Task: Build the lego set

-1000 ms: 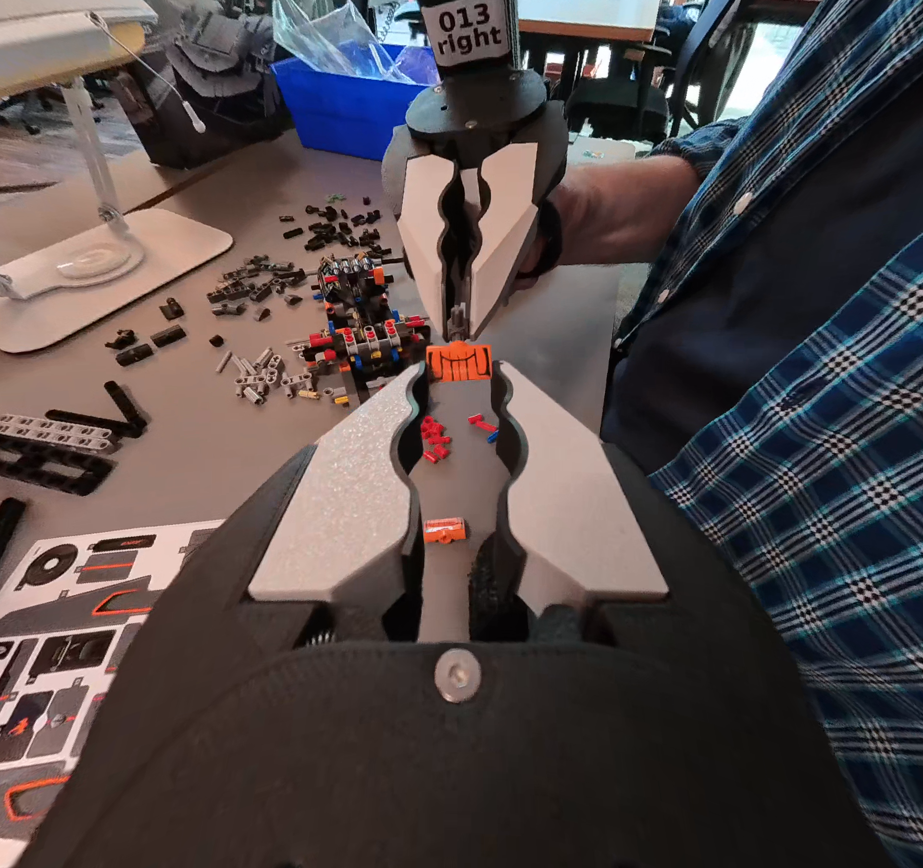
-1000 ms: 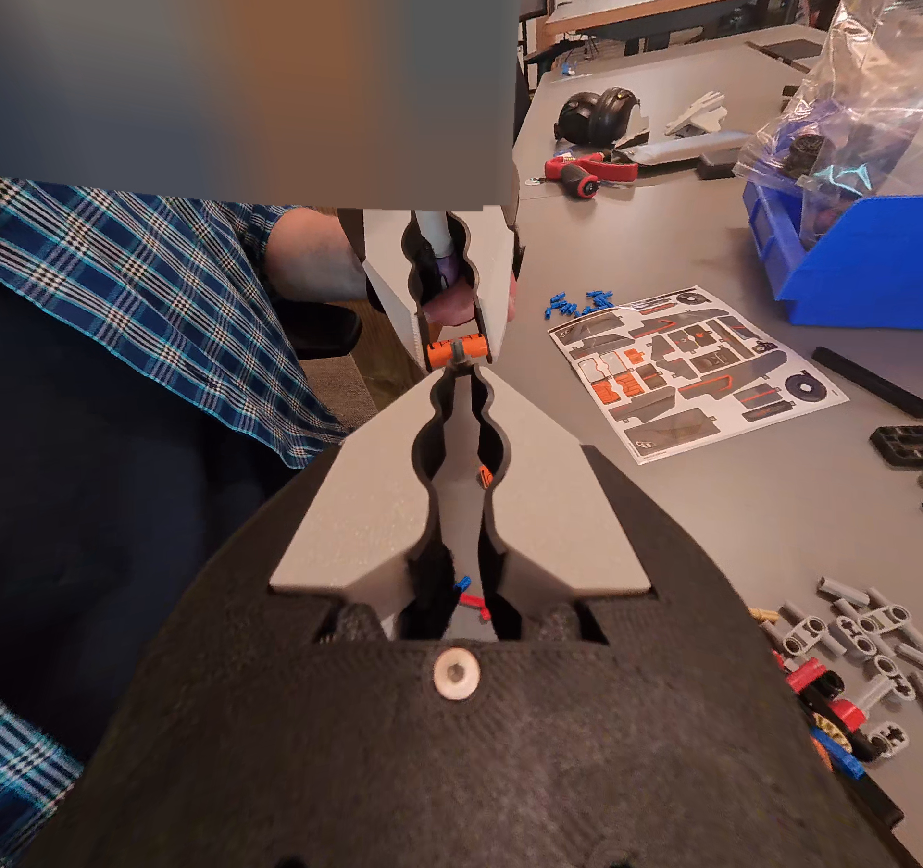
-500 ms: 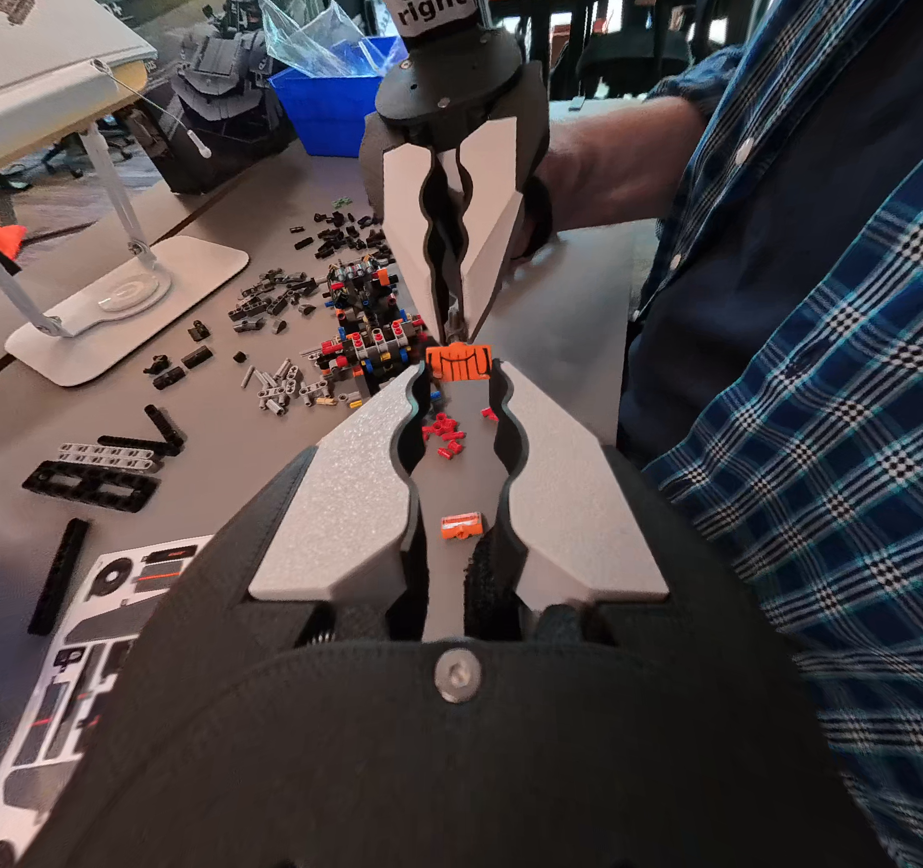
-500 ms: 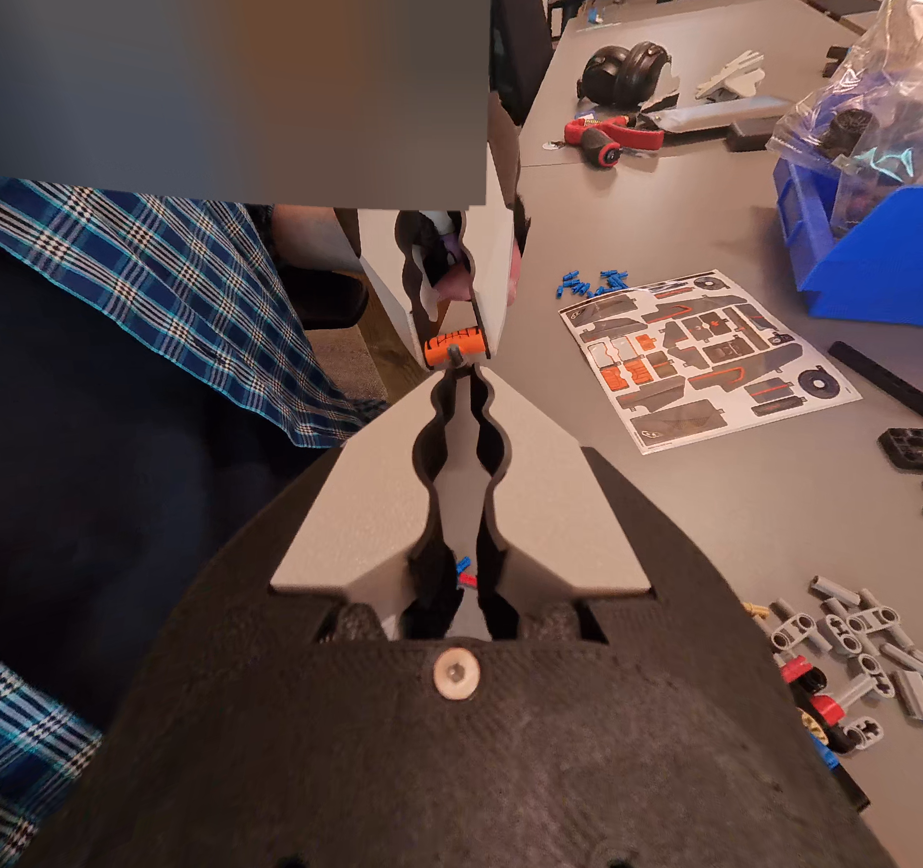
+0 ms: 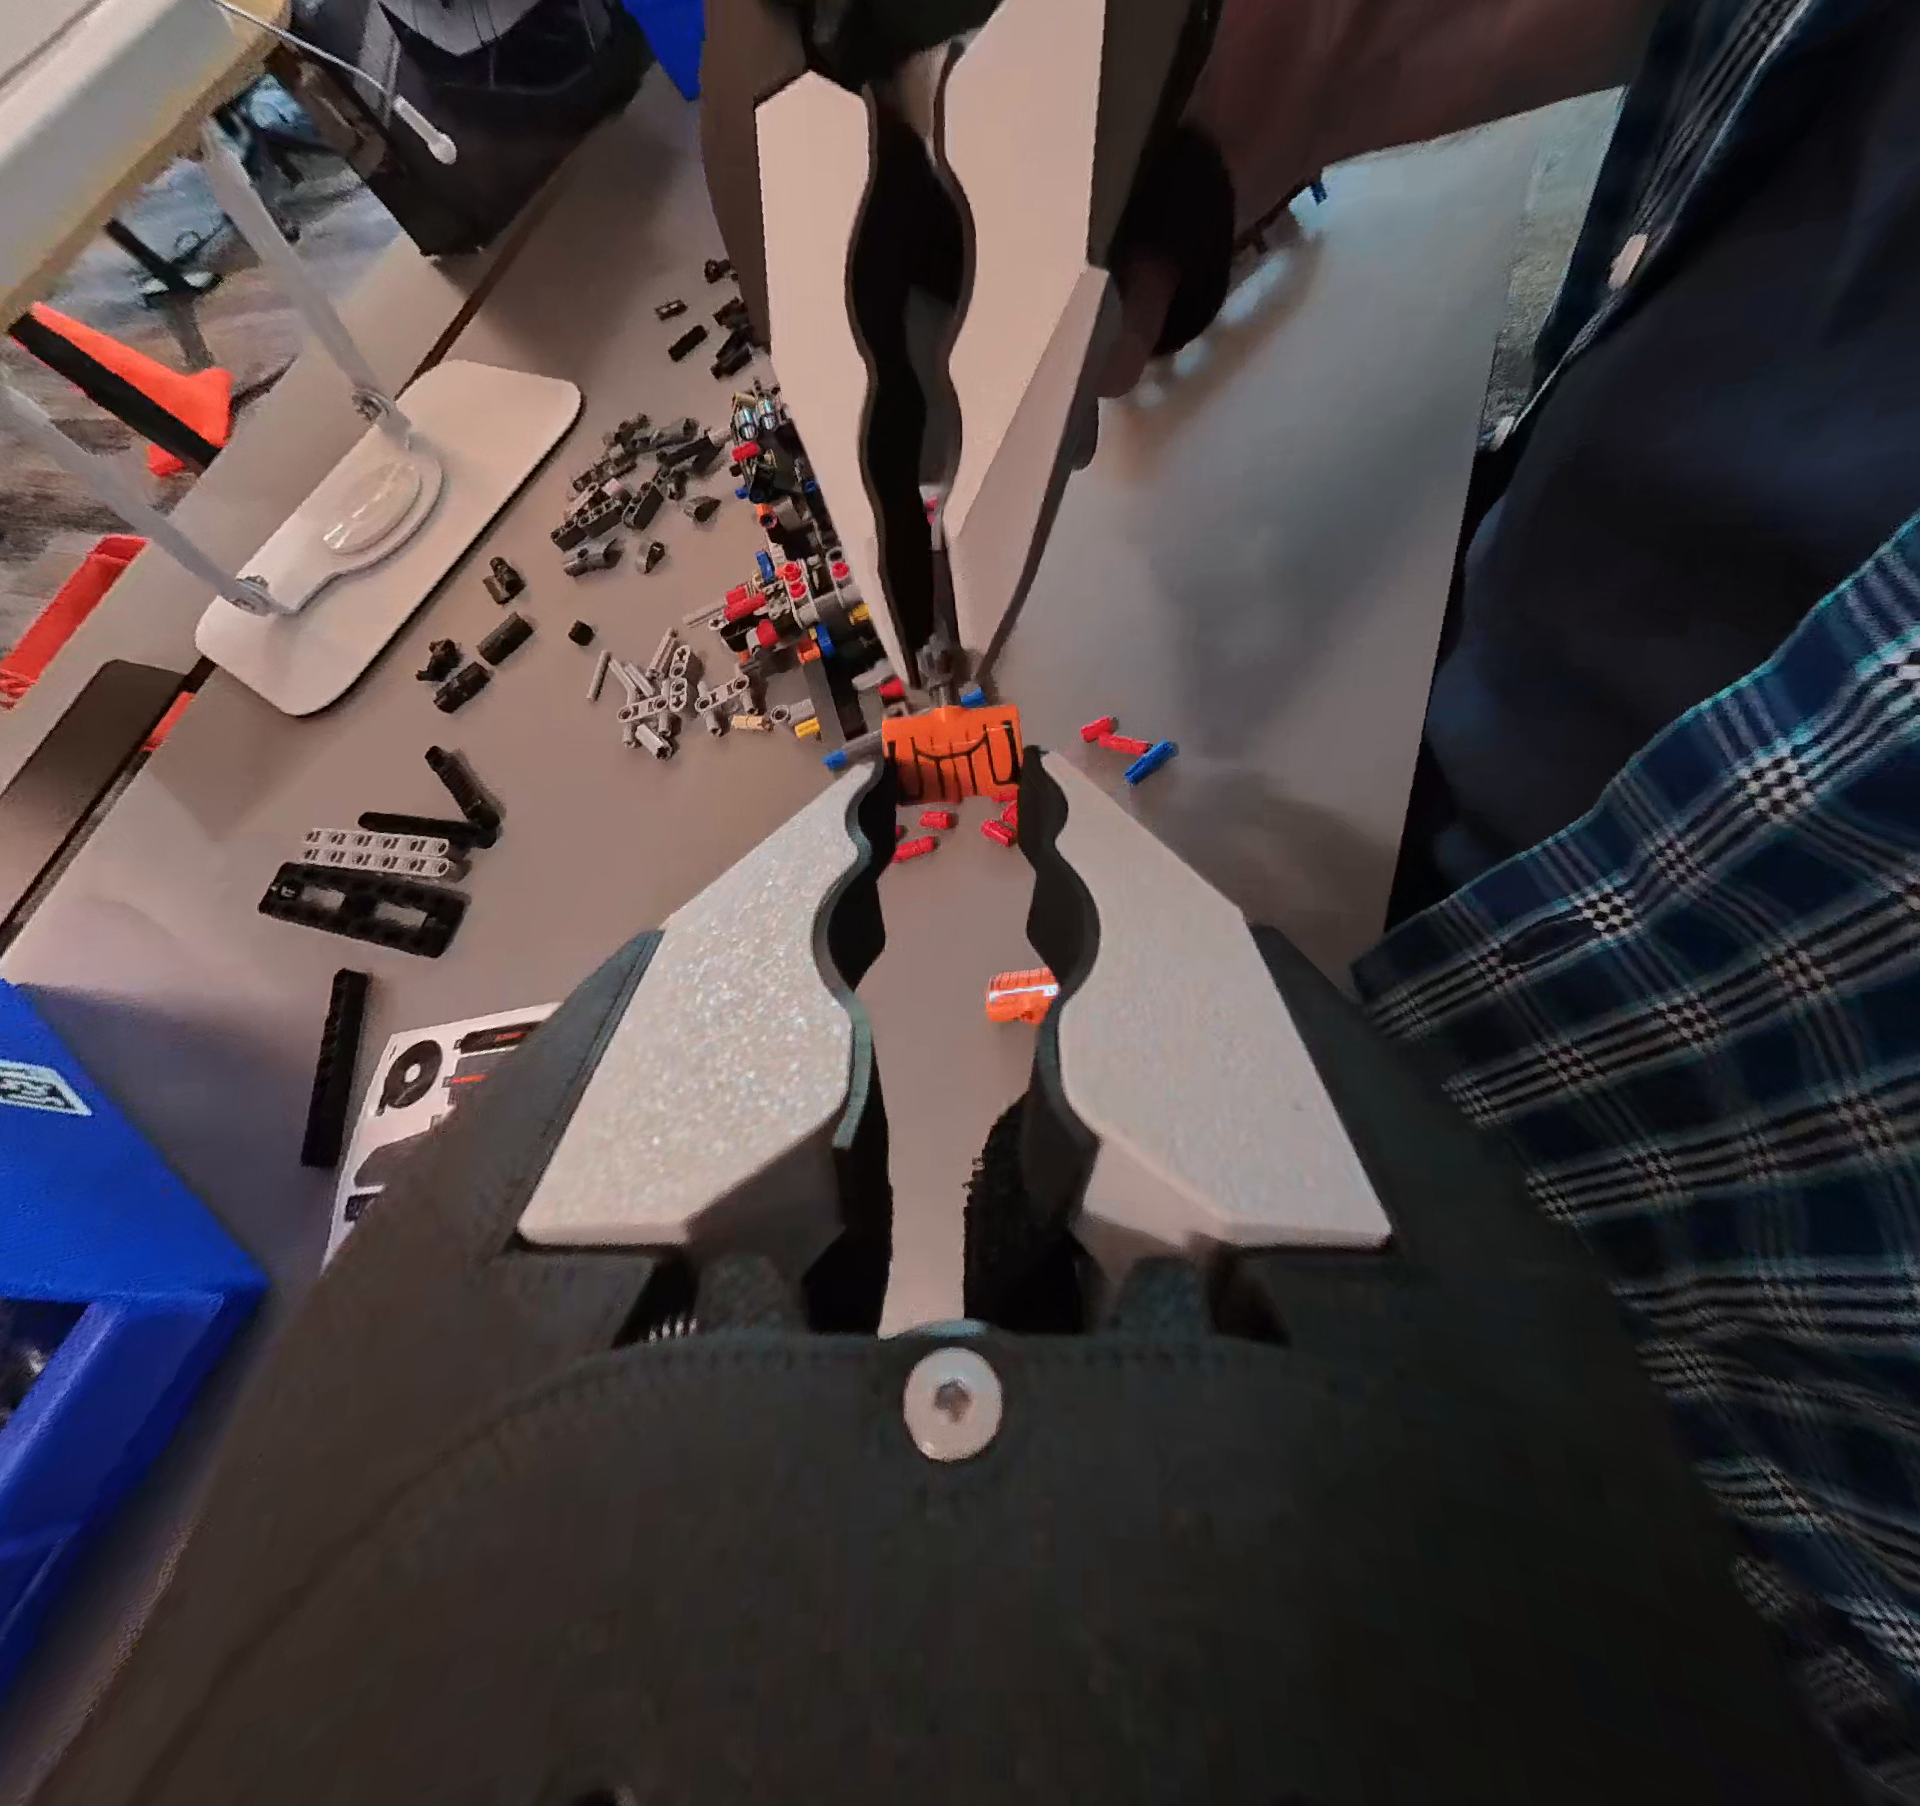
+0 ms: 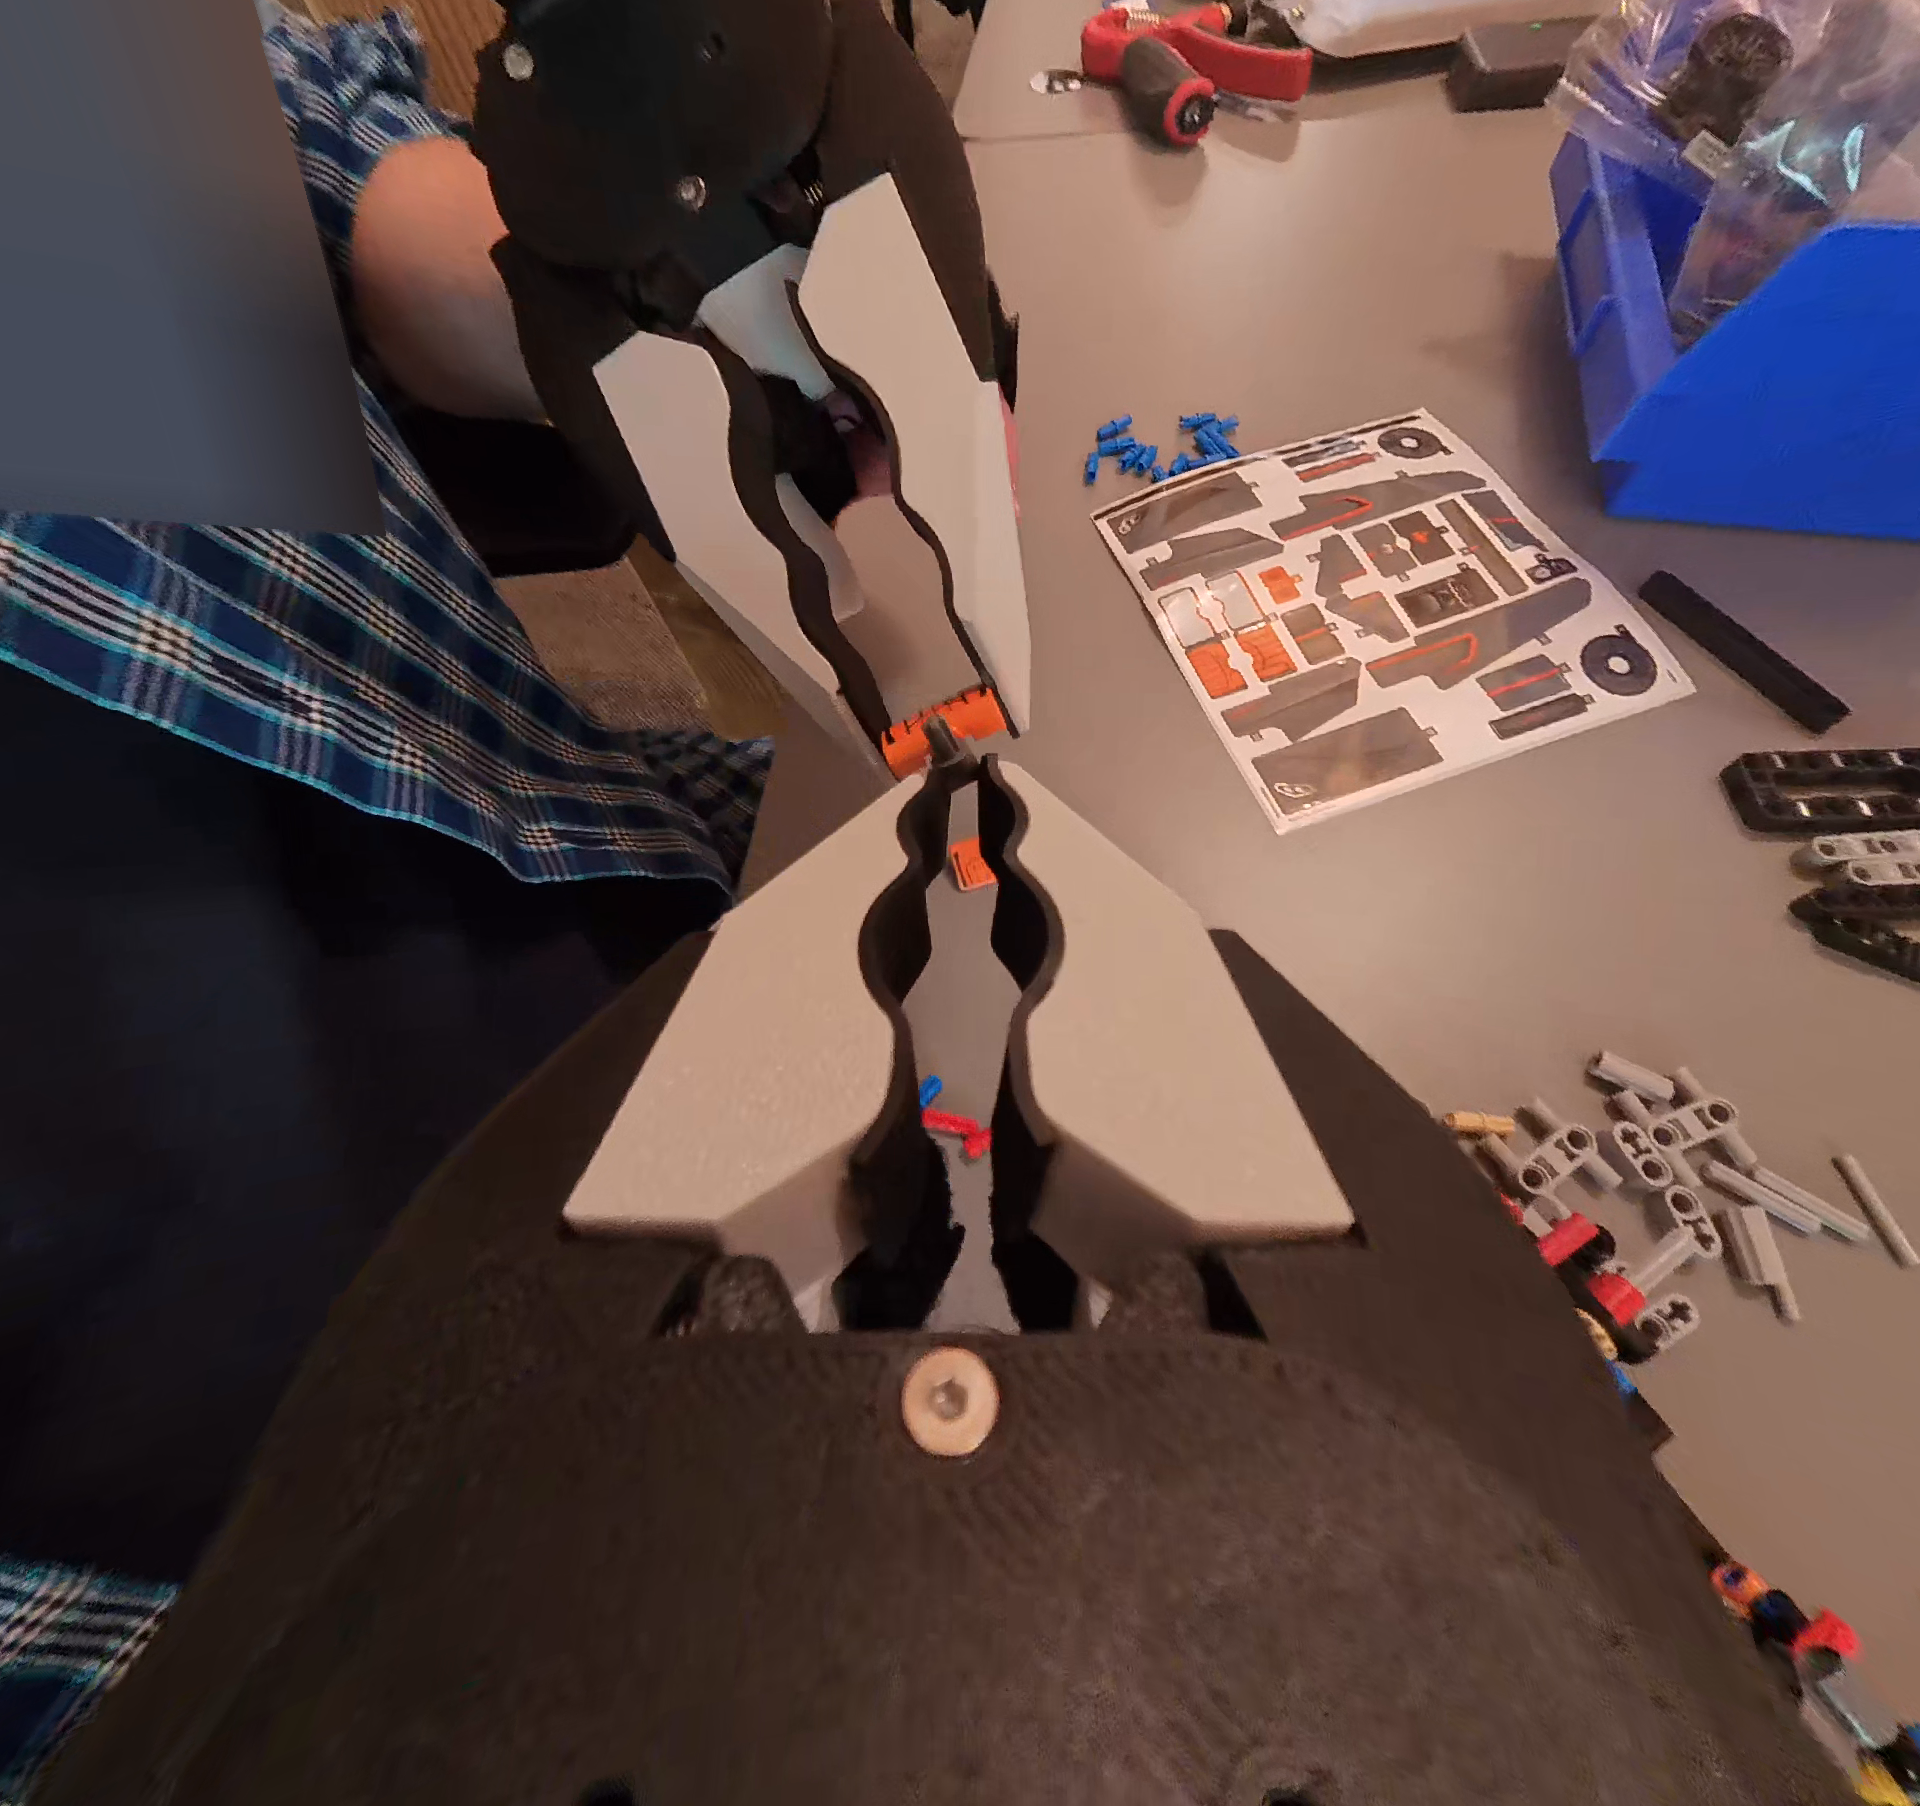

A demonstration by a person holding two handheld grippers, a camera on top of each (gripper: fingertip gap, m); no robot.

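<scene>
Orange panel (image 5: pixel 952 757) clamped in my left tool (image 5: pixel 952 769), held above tabletop (image 5: pixel 1247 551) near its front edge. My right tool (image 6: pixel 951 769), pinching grey pin (image 6: pixel 943 740), has swung steeper overhead; pin meets panel, insertion likely underway.

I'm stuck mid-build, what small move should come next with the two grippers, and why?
Probably press the right gripper straight toward the orange piece: its tips pinch a small grey pin already at that piece, which the left gripper clamps steady above the table.
</scene>
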